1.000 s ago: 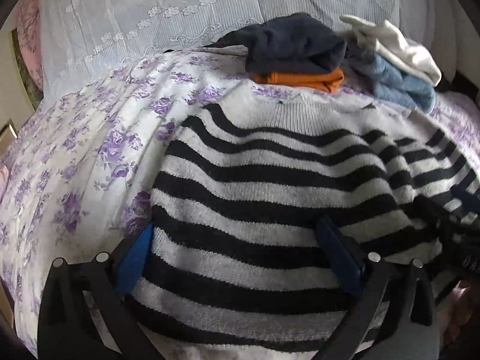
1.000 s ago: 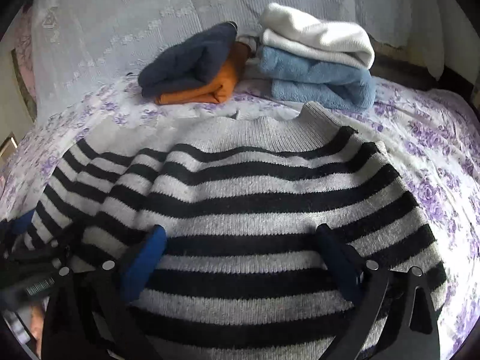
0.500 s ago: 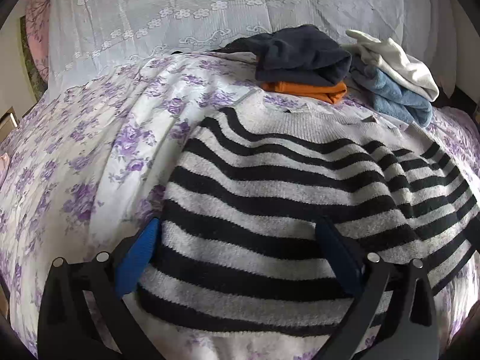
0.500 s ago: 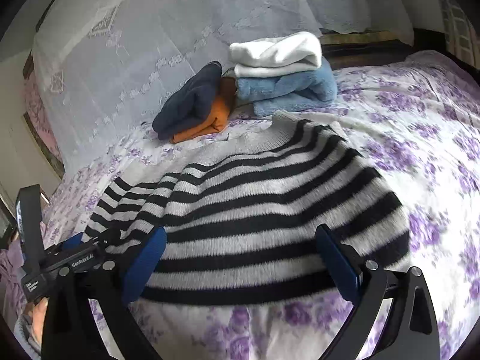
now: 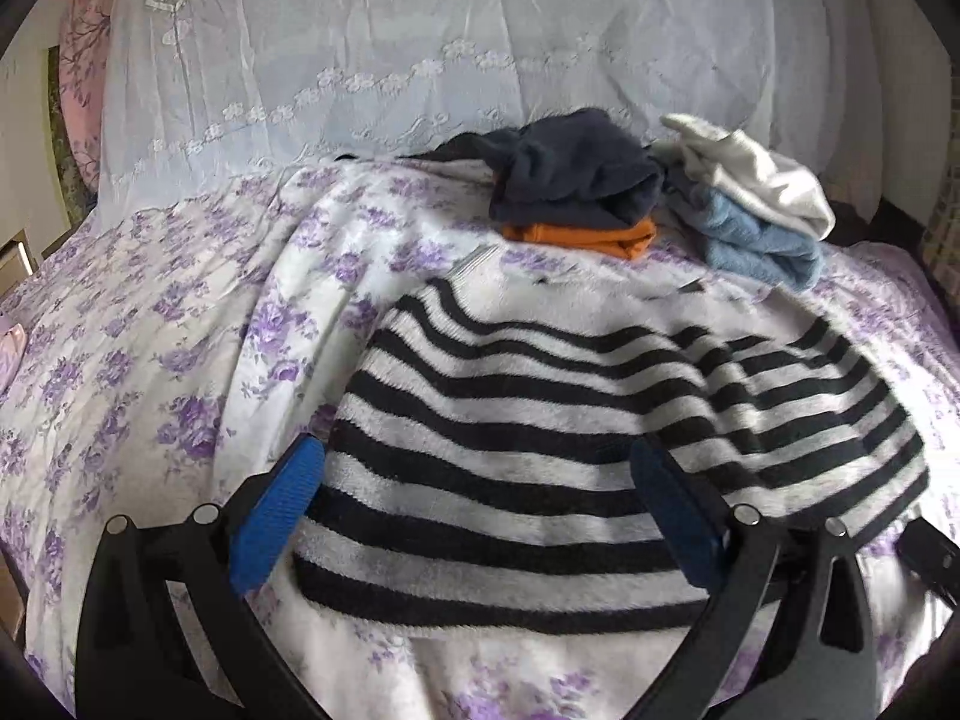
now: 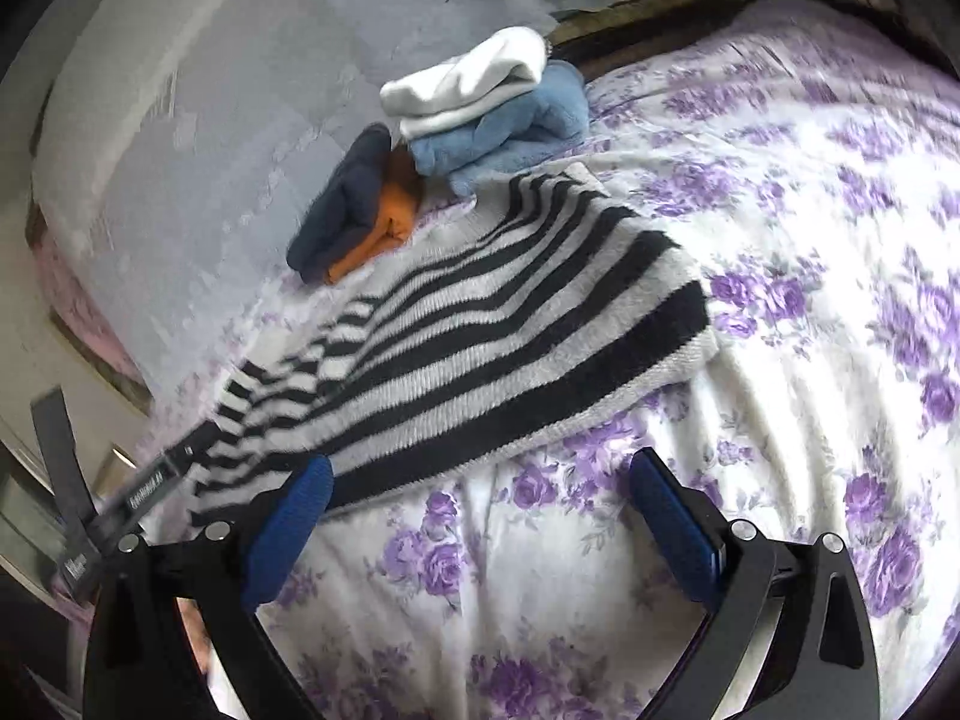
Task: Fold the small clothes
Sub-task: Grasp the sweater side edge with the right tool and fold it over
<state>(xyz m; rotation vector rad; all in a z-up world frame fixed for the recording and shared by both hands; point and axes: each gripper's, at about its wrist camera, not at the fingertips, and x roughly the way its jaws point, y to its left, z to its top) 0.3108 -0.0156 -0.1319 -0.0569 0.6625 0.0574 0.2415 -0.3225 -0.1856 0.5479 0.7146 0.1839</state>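
Left gripper (image 5: pixel 474 516) jaws wide apart over striped sweater (image 5: pixel 540 450), gripping nothing. Right gripper (image 6: pixel 480 516) likewise spread (over bare floral bedspread (image 6: pixel 810 240)). Sweater flat mid-bed; folded clothes (image 6: pixel 432 162) stacked beyond collar.

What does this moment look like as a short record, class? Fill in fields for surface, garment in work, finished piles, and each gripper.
surface: floral bedspread
garment in work: striped sweater, lying flat, sleeve side folded in
finished piles: navy garment on orange garment; white garment on blue garment
left gripper: open, over sweater hem, holding nothing
right gripper: open, over bare bedspread beside sweater
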